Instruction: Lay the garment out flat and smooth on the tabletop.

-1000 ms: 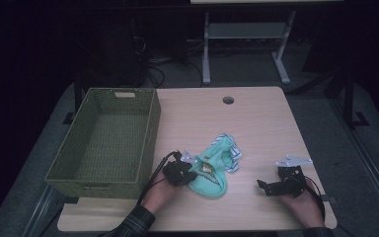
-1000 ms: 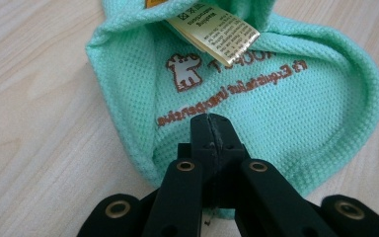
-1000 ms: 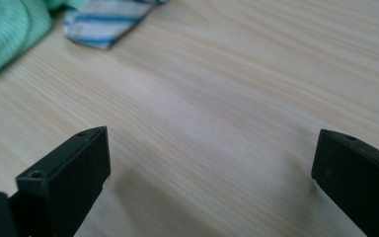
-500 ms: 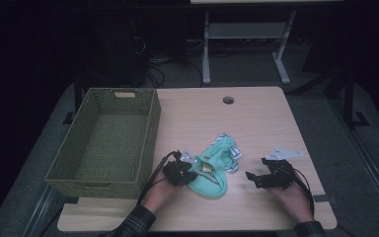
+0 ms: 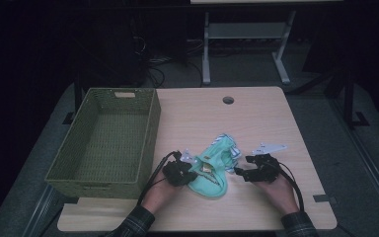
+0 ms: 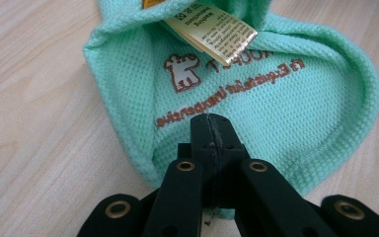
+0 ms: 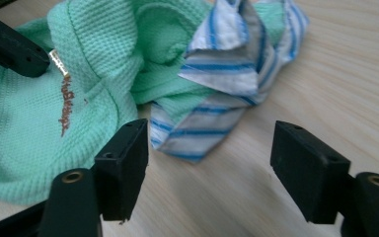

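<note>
left gripper [image 6: 212, 129]: pinching green garment [image 5: 212, 165] near table [image 5: 256, 118] front edge
right gripper [image 7: 209, 170]: spread, jaws just closing, nothing between
basket [image 5: 150, 128]: looks empty; packing apparently still ahead

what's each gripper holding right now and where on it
The left gripper pinches the green garment at its near hem; the right gripper, jaws just closing, holds nothing.

Wooden table [image 5: 256, 118]: green basket [image 5: 103, 143] left, mint garment [image 5: 212, 165] centre.

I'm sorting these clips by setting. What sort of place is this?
Probably a lab or workshop set up for recording, not a home: a plain wooden desk with a cable hole, loose cables on the floor, and a metal stand behind.
</note>
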A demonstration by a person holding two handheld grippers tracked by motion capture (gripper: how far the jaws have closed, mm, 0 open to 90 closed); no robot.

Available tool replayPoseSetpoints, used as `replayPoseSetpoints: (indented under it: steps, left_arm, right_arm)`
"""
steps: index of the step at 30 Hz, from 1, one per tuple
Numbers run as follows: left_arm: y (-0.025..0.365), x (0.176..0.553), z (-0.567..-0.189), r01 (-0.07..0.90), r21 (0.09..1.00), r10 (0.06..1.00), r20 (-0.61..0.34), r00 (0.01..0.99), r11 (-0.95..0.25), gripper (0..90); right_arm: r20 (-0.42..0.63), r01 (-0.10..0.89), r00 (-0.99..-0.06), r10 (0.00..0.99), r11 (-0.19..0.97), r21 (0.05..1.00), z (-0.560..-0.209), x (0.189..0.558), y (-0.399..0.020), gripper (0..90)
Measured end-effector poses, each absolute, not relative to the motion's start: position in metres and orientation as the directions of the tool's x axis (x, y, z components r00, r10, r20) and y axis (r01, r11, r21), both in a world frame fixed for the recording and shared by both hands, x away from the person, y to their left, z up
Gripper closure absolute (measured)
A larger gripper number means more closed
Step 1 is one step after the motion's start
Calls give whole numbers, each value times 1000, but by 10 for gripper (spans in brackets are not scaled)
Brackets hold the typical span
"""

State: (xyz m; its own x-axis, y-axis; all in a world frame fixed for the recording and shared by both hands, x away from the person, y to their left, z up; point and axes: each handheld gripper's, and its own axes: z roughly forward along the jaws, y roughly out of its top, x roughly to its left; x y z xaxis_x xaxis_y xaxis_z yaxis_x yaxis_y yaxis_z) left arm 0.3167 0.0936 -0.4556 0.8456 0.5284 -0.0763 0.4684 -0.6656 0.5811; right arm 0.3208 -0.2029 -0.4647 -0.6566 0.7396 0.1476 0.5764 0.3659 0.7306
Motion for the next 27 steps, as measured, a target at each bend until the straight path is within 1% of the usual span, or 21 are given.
replayPoseSetpoints:
  steps: [7,13,14,15,16,19,23,24,25,27]
  left_arm:
    - [96,318,-456,474,586,524,-97,846,-657,894]
    - [96,319,-456,479,578,521,-106,847,-661,894]
    - [95,319,-456,477,578,521,-103,847,-662,894]
    - [95,319,-456,475,578,519,-100,849,-664,894]
    - [95,319,-456,476,578,520,-102,848,-663,894]
    - [96,320,-456,479,581,520,-110,847,-658,894]
    - [96,319,-456,475,578,516,-106,850,-663,895]
    - [95,319,-455,475,575,518,-102,849,-666,895]
    - [95,319,-455,475,575,518,-102,849,-666,895]
    - [95,320,-455,477,574,517,-107,849,-665,895]
  right_arm:
    - [140,575,-663,735,381,724,-470,327,-195,358]
    - [135,567,-670,730,386,727,-473,330,-191,421]
    - [126,559,-674,728,391,731,-474,330,-190,443]
    - [110,550,-679,726,404,731,-475,330,-187,491]
    - [110,550,-679,726,404,731,-475,330,-187,491]
    - [70,534,-681,729,429,728,-475,327,-183,615]
    - [58,525,-685,727,436,731,-475,326,-183,760]
    - [67,533,-678,732,428,730,-475,326,-185,815]
    - [67,533,-678,732,428,730,-475,326,-185,815]
    - [76,533,-679,731,418,736,-475,328,-188,846]
